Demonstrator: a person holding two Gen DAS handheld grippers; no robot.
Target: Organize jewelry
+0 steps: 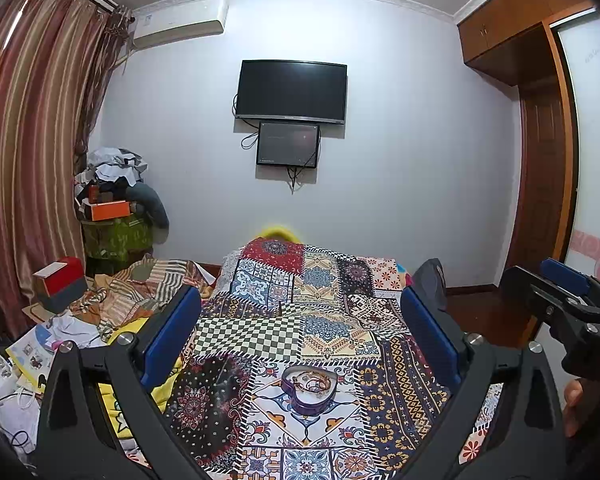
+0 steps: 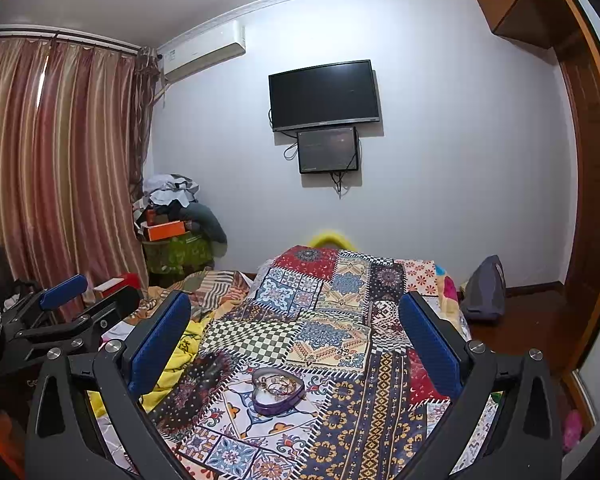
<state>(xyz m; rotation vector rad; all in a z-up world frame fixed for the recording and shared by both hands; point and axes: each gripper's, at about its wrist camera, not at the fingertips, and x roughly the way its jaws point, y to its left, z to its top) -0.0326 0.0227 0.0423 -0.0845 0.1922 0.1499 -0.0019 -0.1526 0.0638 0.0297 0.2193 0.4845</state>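
Left wrist view: left tongs (image 1: 300, 320) spread wide, empty; heart-shaped purple box (image 1: 309, 394) sits near on the patchwork bedspread (image 1: 332, 312), lid off, jewelry (image 1: 310, 383) piled inside. Right wrist view: right tongs (image 2: 296, 328) wide, empty; same box (image 2: 278, 396) near centre. Judgement: pieces gathered; sorting possibly complete, no lid seen.

Even indoor light, soft shadows, sharp centre, strong fisheye bending, dark corners.

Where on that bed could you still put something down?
The patchwork cover lies bare all around the heart-shaped box, especially beyond it toward the wall. The bed's left side is crowded with crumpled cloth, papers and boxes.
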